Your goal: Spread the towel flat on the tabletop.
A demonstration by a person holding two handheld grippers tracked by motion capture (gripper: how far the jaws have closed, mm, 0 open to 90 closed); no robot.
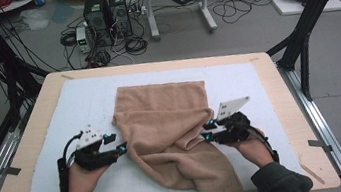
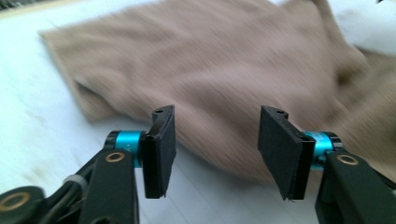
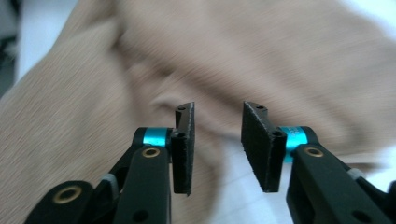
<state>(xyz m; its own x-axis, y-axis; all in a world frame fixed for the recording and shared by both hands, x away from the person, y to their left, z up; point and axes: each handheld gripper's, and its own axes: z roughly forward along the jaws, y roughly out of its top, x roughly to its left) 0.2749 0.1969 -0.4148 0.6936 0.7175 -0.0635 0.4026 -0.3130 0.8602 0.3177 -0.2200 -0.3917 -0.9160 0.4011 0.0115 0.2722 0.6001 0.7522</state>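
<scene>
A tan towel [image 1: 162,122] lies rumpled and partly folded in the middle of the white mat [image 1: 69,110], its near corner hanging over the table's front edge. My left gripper [image 1: 121,148] sits at the towel's left edge, pointing right at it. In the left gripper view the gripper [image 2: 215,149] is open, with nothing between the pads and the towel [image 2: 210,70] just beyond them. My right gripper [image 1: 208,134] sits at the towel's right side, pointing left. In the right gripper view the gripper [image 3: 217,144] is open over the towel [image 3: 280,60], gripping nothing.
The mat covers a wooden table [image 1: 282,95] with bare rims on both sides. Black frame posts [image 1: 307,21] stand at the table's far corners. Computer towers [image 1: 106,14] and cables sit on the floor beyond the far edge.
</scene>
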